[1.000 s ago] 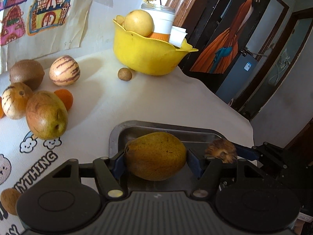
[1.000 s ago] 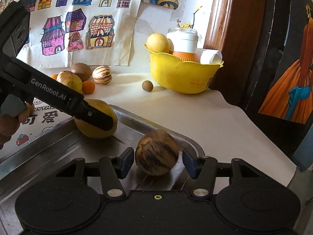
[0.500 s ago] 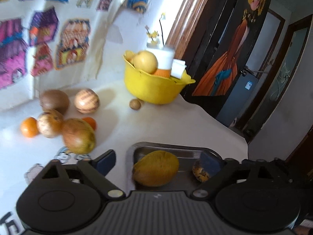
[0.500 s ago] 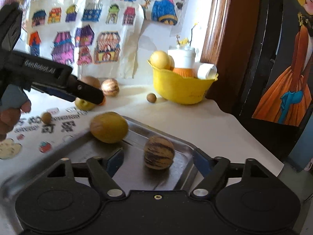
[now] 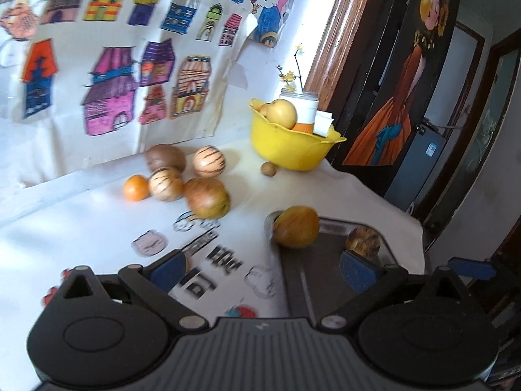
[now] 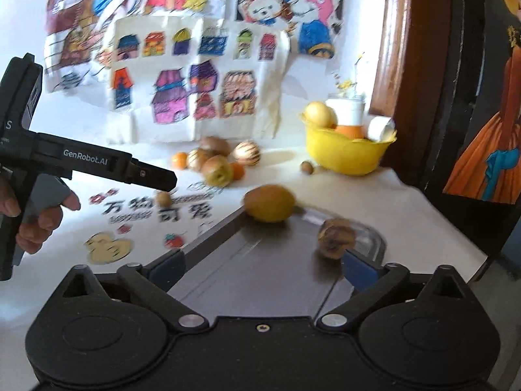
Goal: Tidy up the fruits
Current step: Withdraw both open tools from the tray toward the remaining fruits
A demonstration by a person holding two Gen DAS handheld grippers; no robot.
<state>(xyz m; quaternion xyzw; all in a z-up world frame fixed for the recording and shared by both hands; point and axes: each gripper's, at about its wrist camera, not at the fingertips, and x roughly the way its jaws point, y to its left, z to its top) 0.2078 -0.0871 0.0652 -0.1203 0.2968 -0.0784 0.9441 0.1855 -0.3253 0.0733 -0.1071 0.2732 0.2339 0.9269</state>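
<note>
A yellow-brown fruit (image 5: pixel 294 227) and a dark striped fruit (image 5: pixel 363 242) lie in the metal tray (image 5: pixel 312 277), at its far end. My left gripper (image 5: pixel 263 273) hangs above the tray's near left corner. Its jaws are opening and hold nothing. From the right wrist I see the same yellow fruit (image 6: pixel 269 208) and striped fruit (image 6: pixel 335 237) in the tray (image 6: pixel 260 260). The right gripper (image 6: pixel 265 268) is back from them, jaws opening, with nothing between. Several loose fruits (image 5: pixel 182 179) cluster on the white cloth to the left.
A yellow bowl (image 5: pixel 293 150) with a pale fruit, a jar and a paper roll stands at the back by the wooden door frame. A small brown ball (image 5: pixel 269 168) lies beside it, another small fruit (image 6: pixel 162 198) on the printed cloth. A hand (image 6: pixel 39 224) holds the left gripper.
Both grippers let go of their fruits, opened wide and drew back and up. The yellow fruit and the striped fruit stay in the tray. The left gripper swung towards the left.
</note>
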